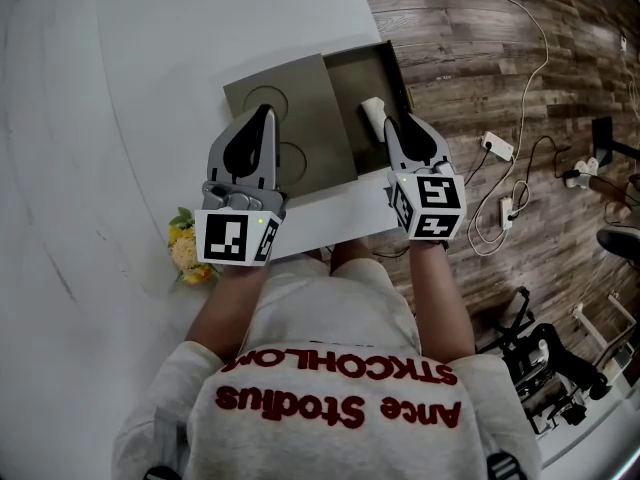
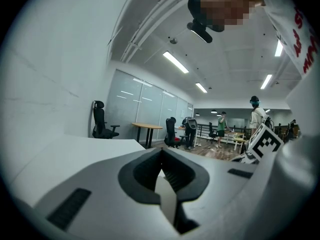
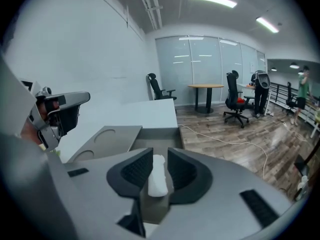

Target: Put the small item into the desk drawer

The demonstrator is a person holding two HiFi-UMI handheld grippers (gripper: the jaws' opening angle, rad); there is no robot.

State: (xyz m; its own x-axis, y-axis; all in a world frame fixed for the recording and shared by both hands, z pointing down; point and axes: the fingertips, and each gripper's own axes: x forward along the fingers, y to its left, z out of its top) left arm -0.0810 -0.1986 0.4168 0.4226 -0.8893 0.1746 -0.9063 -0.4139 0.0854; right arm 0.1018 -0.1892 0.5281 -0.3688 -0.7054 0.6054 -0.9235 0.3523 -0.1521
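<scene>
While the drawer (image 1: 352,68) stands pulled out from the desk (image 1: 200,28) in the head view, the item (image 1: 371,111), a small white piece, is seen lying in its open right compartment. It lies just ahead of the right gripper (image 1: 392,120), whose tips reach in over the drawer's near edge, and the left gripper (image 1: 262,113) is held over the tray (image 1: 290,78) with round recesses beside that compartment. In the left gripper view, the left gripper (image 2: 161,151) is shown with its jaws brought together and nothing between them. In the right gripper view, the right gripper (image 3: 160,151) is shown with its jaws apart, and the item (image 3: 158,176) is framed in the gap. It is judged to rest low on the drawer (image 3: 156,134) floor and not to be pinched by the pads, so only the withdrawal and the closing of the drawer are judged to remain. Trouble is to be expected mainly there: if the jaws are drawn back low, or closed, the item could be caught by a pad and dragged up over the front edge. Were the drawer pushed shut before the right gripper is lifted clear, the jaws could be jammed against the desk edge.
</scene>
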